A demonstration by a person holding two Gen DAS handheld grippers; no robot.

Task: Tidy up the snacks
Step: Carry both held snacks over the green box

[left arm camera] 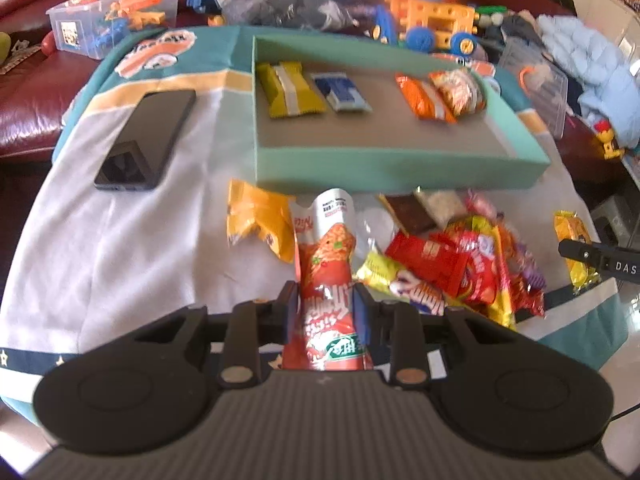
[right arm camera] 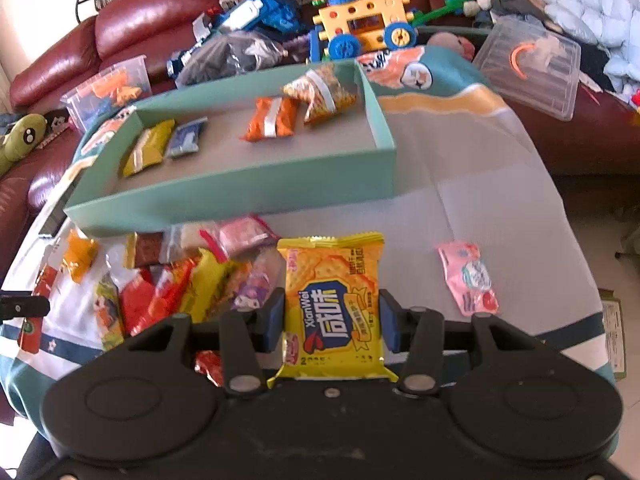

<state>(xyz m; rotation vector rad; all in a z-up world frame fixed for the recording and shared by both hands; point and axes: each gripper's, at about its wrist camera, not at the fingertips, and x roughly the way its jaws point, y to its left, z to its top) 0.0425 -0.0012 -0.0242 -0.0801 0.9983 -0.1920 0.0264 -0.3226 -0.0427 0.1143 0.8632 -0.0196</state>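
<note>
My left gripper is shut on a long red snack packet and holds it above the cloth, in front of the teal box. My right gripper is shut on a yellow cracker packet; it also shows in the left wrist view at the far right. The teal box holds a yellow packet, a blue packet, an orange packet and a clear mixed-snack bag. A pile of loose snacks lies in front of the box.
A black phone lies on the cloth left of the box. A pink packet lies alone at the right. Toy building sets, clear plastic bins and a red sofa stand behind the table.
</note>
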